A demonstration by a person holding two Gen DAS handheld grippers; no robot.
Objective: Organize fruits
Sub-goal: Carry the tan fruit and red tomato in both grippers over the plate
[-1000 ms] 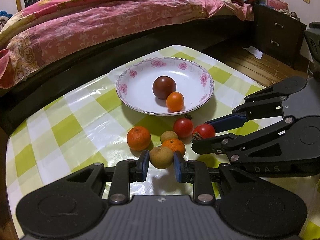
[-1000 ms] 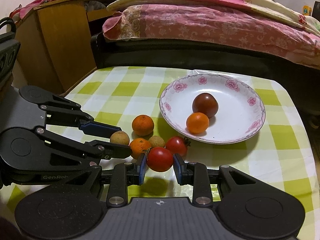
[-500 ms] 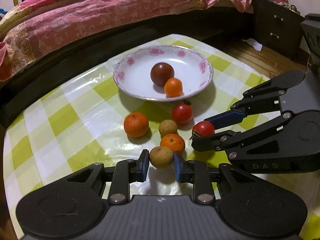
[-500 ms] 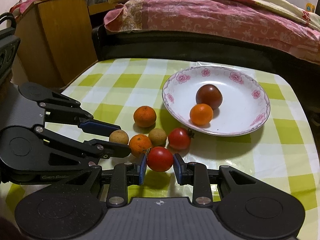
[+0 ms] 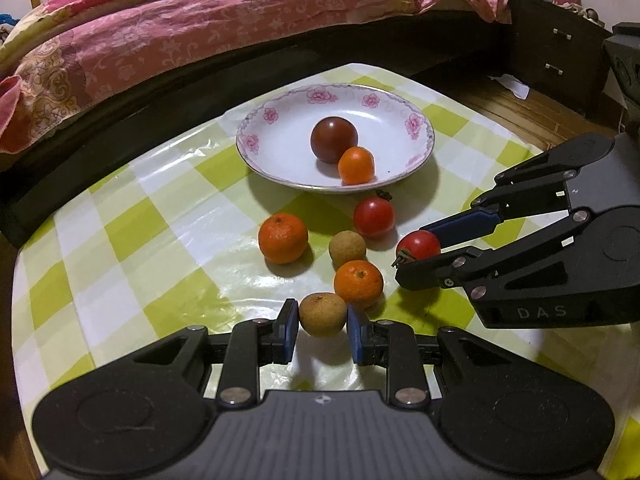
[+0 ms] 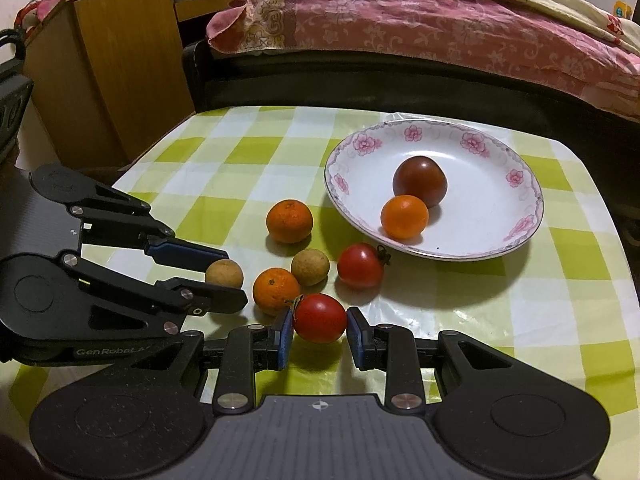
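- While both wrist cameras look down past their own black housings, the near edge of the counter (image 5: 100, 240) is hidden behind them, and the counter's legs cannot be seen.
- Left tongs (image 5: 323, 322) are clenched on a brown longan (image 5: 322, 314); right tongs (image 6: 319, 325) are clenched on a red tomato (image 6: 320, 317). Each fruit sits on the near side of the flowered plate (image 5: 256, 148), well short of its rim; whether either is lifted clear of the cloth is hard to judge.
- From the left view, the right tongs' lower finger covers part of the tomato; from the right view, the left tongs' finger covers the bottom of the longan.
- Compared with a second ago, both grips are unchanged and the loose fruit lies as before; the left view now shows the plate and the loose fruit farther up the frame.
- On the plate: a dark tomato (image 5: 334, 139) touching a small orange (image 5: 356, 165).
- Loose between plate and tongs: a second red tomato (image 5: 374, 217) just below the plate's rim, a mandarin (image 5: 283, 238), another longan (image 5: 347, 247) and a second mandarin (image 5: 358, 283) nearest the held longan.
- Behind the plate, a bed with a pink floral cover (image 5: 200, 28) runs the width of the room; the counter wears a glossy green-and-white check cloth. A dark drawer unit (image 5: 556, 52) stands to the plate's right, a wooden cabinet (image 6: 112, 64) to its left.
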